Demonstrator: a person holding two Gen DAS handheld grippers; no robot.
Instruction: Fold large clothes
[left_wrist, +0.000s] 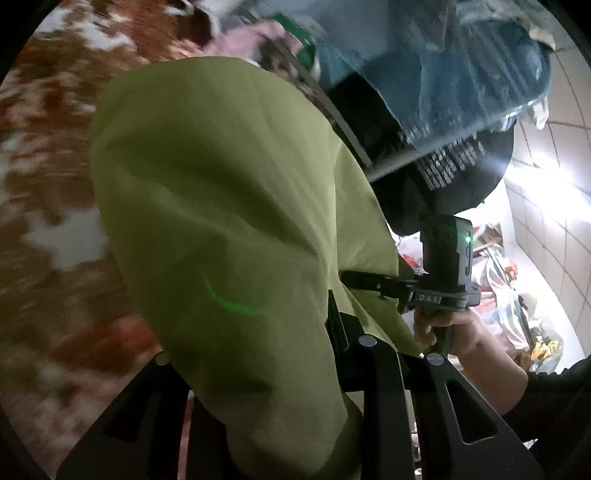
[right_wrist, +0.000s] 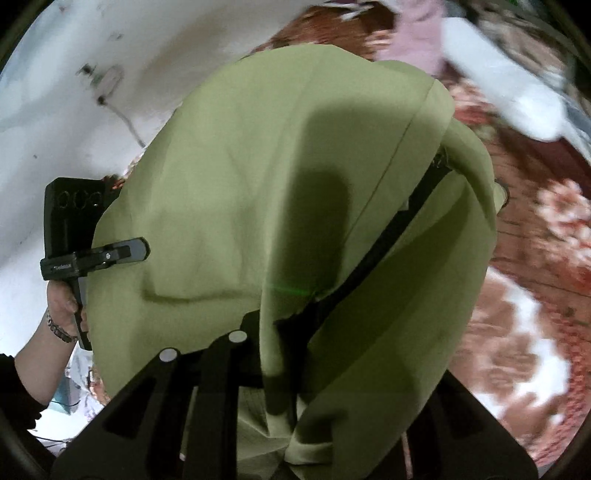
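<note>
Floral rug below | left gripper, right gripper: both clamped narrowly on green garment

A lived-in home is suggested. A red and white floral carpet is seen at 3 o'clock in the right view. White tiled wall and bagged clutter are seen at 3 o'clock in the left view, and a marked white wall with a cord at 10 o'clock.
</note>
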